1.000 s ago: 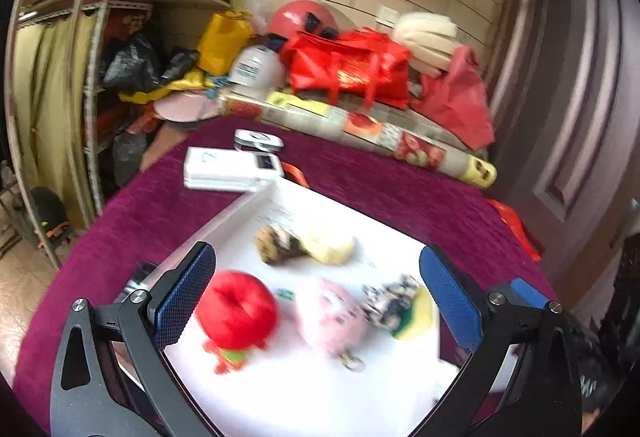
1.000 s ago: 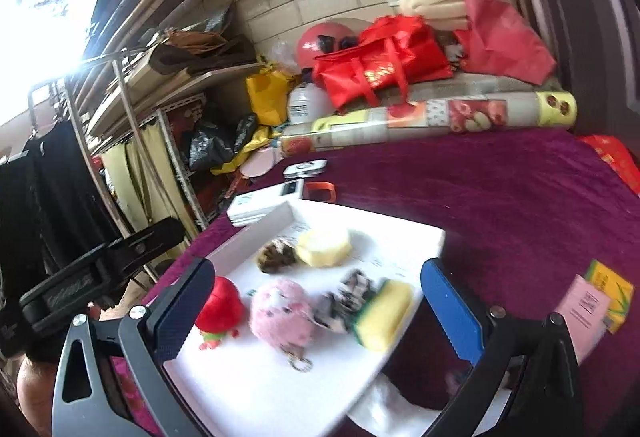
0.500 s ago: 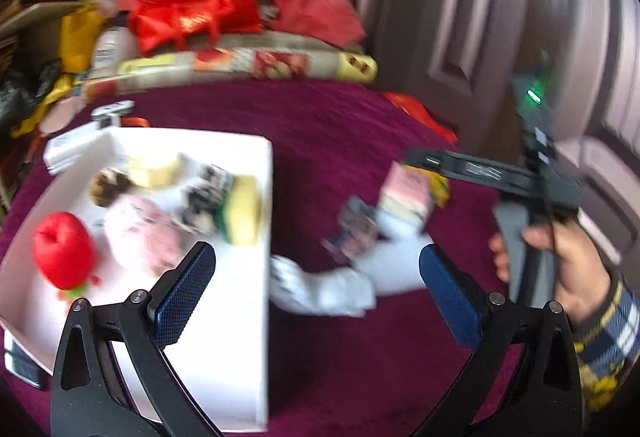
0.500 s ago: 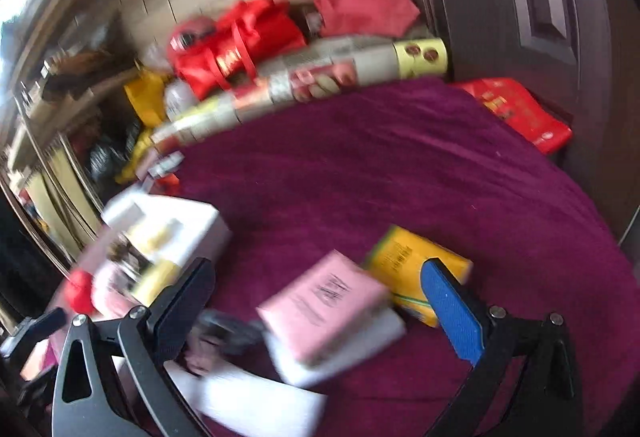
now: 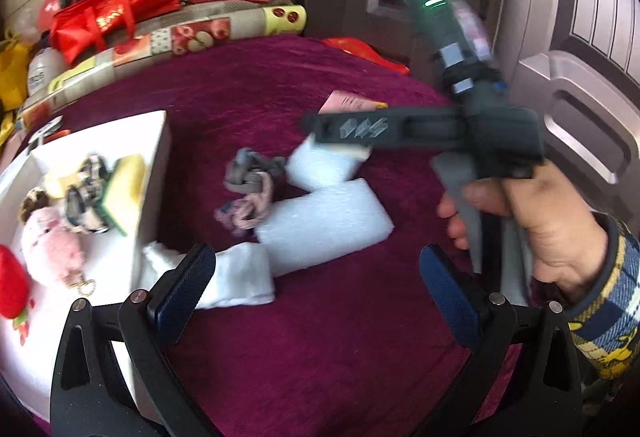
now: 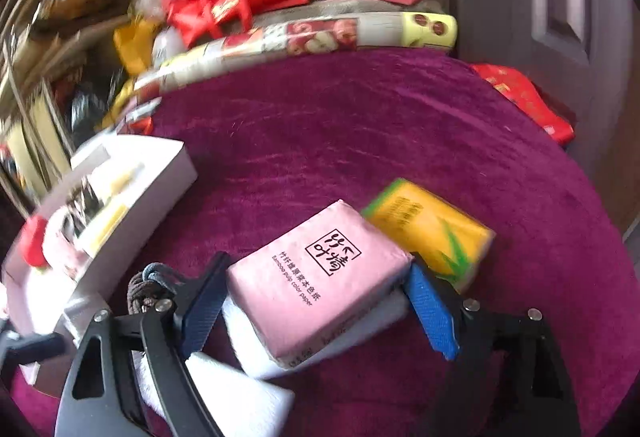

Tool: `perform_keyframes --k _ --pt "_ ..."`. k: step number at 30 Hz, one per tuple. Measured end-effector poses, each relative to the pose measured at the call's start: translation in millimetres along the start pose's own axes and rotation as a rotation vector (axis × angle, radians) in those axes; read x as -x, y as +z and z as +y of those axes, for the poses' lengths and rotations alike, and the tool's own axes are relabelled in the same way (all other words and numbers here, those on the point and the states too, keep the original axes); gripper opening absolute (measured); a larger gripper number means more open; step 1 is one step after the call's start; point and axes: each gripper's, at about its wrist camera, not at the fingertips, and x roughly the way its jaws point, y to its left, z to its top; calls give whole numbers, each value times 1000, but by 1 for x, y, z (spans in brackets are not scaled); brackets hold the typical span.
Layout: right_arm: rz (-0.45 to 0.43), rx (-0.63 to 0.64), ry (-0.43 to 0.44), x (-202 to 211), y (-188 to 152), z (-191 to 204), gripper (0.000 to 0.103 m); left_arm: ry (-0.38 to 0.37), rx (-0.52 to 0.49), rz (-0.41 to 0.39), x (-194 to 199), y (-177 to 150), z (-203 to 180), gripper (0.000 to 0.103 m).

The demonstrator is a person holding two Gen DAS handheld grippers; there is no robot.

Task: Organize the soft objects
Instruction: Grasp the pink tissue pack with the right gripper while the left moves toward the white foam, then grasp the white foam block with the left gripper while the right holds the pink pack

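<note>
My right gripper (image 6: 316, 297) hangs low over the purple cloth, its jaws closing with a pink tissue pack (image 6: 316, 277) between them; the blue pads stand at the pack's two sides. The pack rests on a white foam block (image 6: 248, 353). A yellow tissue pack (image 6: 432, 225) lies just behind it. My left gripper (image 5: 320, 285) is open over bare cloth, its left finger beside a white sock (image 5: 240, 277). Ahead of it lie white foam pieces (image 5: 324, 221) and grey and pink scrunchies (image 5: 250, 189). The white tray (image 5: 154, 173) at the left holds a pink plush (image 5: 52, 245), a red plush and a yellow sponge.
A hand in a plaid sleeve (image 5: 552, 221) holds the right gripper's handle at the right of the left wrist view. Red bags (image 5: 116, 9) and a printed roll (image 5: 200, 33) line the table's far edge. A door (image 5: 580, 37) stands close on the right.
Both views swung right, away from the tray toward the loose items on the cloth. The right gripper sank over the pink tissue pack and its jaws narrowed around it.
</note>
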Motion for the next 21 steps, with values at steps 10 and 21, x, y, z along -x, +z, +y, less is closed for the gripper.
perform_keyframes --k 10,21 --pt "-239 -314 112 56 -27 -82 86 -81 -186 27 -48 34 -29 103" --pt "-248 -372 216 55 -28 -92 86 -187 -349 239 -62 24 -43 102"
